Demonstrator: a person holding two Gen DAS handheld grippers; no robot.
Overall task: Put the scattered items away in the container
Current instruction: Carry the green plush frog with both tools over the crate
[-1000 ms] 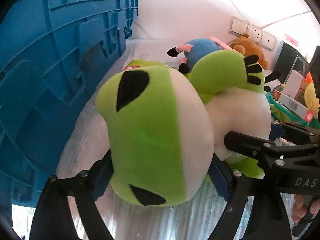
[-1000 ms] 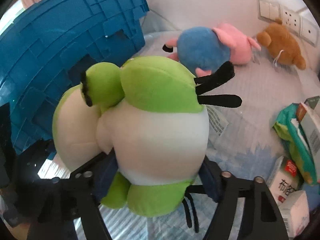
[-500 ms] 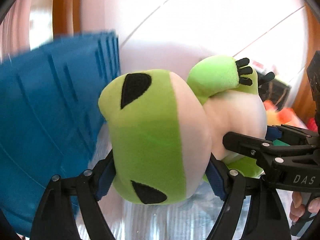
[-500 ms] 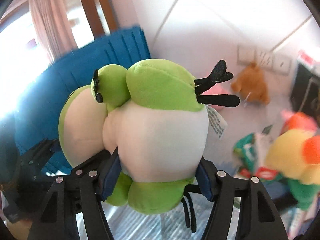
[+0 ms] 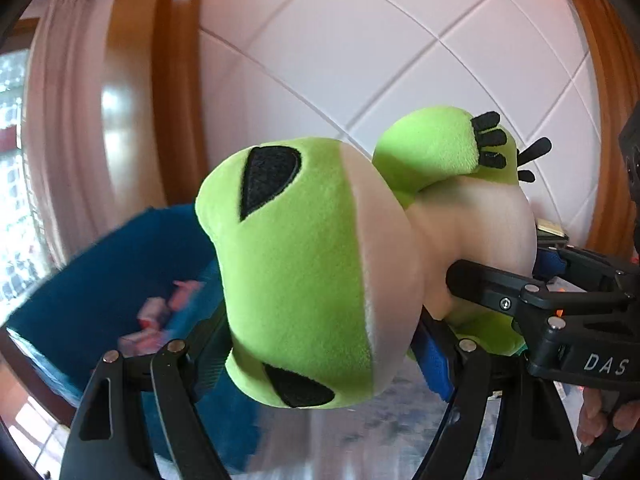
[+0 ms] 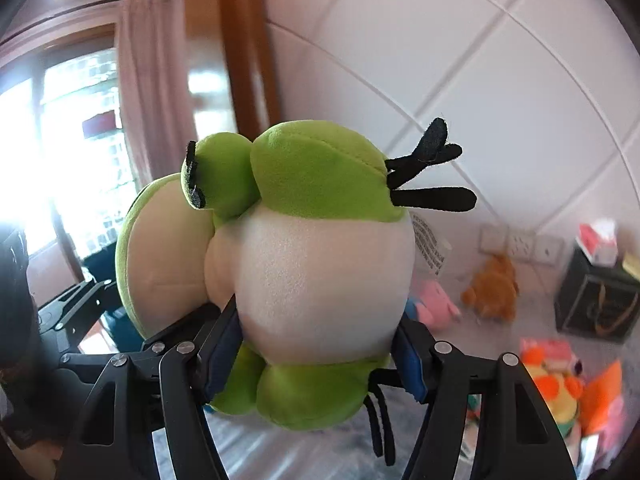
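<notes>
Left gripper (image 5: 320, 344): blue-padded fingers (image 5: 434, 356) pressed against both sides of the green frog plush (image 5: 304, 280), pinching its head. Black eye patches face the lens. Plush held up in the air, clear of the surface.

Right gripper (image 6: 316, 344): pads pinching the same frog plush (image 6: 324, 280) at its white belly, green legs hanging below the fingers, black toe strips sticking out right. Sewn-in label visible at the plush's right flank. In the left wrist view, the right gripper's black frame, lettered "DAS", crosses in from the right against the belly.

Below and left of the plush, left wrist view: blue container (image 5: 120, 280), open top, blurred; a few pinkish items lie inside, too smeared to identify.

Farther off, right wrist view: pink plush (image 6: 434, 308) and brown plush (image 6: 494, 290) lying on the pale surface near the wall sockets (image 6: 520, 246); an orange-and-yellow plush (image 6: 560, 384) at lower right; a dark box (image 6: 596, 304) beyond.

Background: white tiled wall (image 6: 500, 100), wooden frame, curtain (image 6: 140, 100), bright window.
</notes>
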